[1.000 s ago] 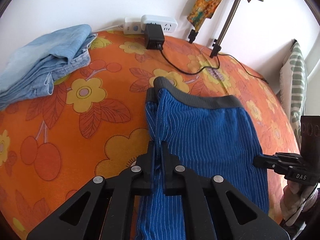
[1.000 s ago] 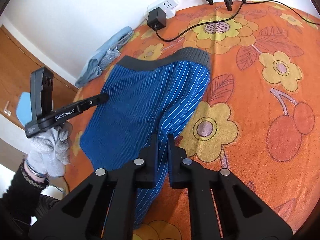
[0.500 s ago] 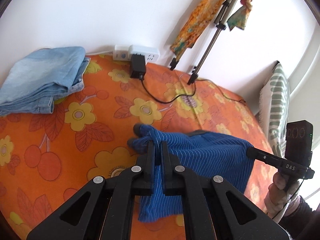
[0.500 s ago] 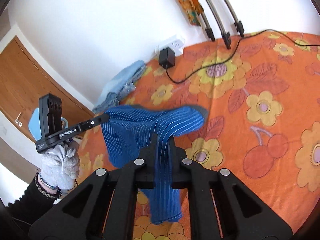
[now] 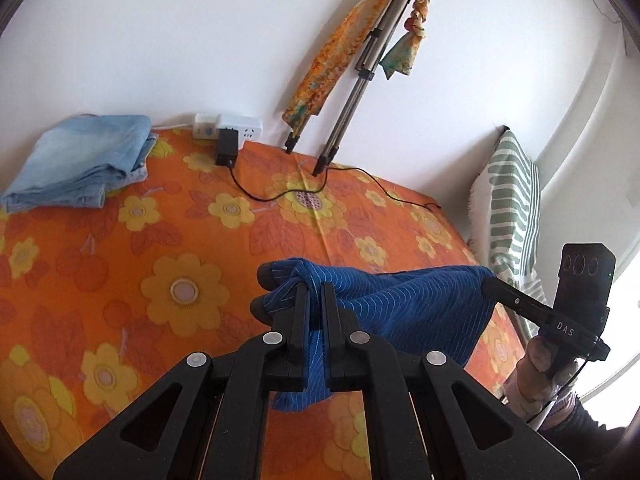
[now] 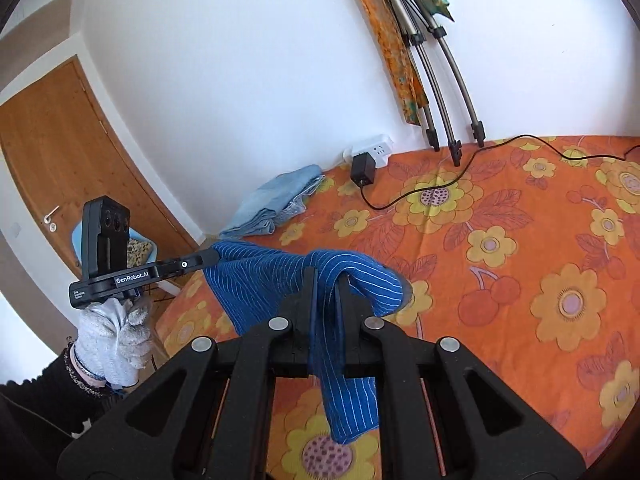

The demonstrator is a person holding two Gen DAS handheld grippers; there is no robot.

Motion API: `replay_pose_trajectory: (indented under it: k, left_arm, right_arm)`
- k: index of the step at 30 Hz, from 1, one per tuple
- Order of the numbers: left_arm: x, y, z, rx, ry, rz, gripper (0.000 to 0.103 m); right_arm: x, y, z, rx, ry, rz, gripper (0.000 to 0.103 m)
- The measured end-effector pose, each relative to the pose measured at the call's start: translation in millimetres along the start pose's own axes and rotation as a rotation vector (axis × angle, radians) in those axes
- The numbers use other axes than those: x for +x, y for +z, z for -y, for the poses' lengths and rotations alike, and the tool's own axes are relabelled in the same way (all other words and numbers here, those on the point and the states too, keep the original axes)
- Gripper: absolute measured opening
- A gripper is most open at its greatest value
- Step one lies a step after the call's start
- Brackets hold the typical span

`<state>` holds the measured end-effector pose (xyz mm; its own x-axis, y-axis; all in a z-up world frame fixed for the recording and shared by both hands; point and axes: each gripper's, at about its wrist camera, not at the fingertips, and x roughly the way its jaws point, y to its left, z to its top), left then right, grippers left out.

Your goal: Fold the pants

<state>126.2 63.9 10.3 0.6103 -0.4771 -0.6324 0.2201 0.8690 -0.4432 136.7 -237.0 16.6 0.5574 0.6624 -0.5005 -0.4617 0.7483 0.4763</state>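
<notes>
Over the orange flowered bedspread [image 5: 120, 264], the blue striped pants [image 5: 404, 304] hang stretched between the left gripper [image 5: 312, 292] and right gripper [image 6: 325, 280], both clamped onto bunched fabric. I'd worry the thick bunches slip out, or the loose ends land crooked.

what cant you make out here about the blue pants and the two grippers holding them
- Blue pants, left wrist view: the hanging end is cut off behind the left gripper.
- Right wrist view: fabric pinched in the right gripper hides behind its frame.
- Waistband or leg: bunching hides which is pinched.
- Folded jeans: details too small.
</notes>
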Motion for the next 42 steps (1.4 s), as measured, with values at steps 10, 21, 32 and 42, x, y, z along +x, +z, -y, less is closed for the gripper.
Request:
replay_pose_trajectory:
  k: [10,21,32,42]
  left_arm:
    - [-33,-68,2,-0.324,-0.086,-0.155,0.003]
    - [19,-34,-13,-0.184,0.060,-0.185,0.003]
    - [33,-66,11,-0.050,-0.011,-0.252,0.033]
    - [73,-60,17,-0.020,0.019,-0.281,0.033]
  right_arm:
    - [-59,-53,-14,-0.002,0.012,-0.026,0.007]
    - [-6,-58,47,0.118,-0.080,-0.129,0.007]
    - [27,-44,93,0.199,-0.121,-0.175,0.007]
    - [39,-33,97,0.176,-0.142,-0.177,0.007]
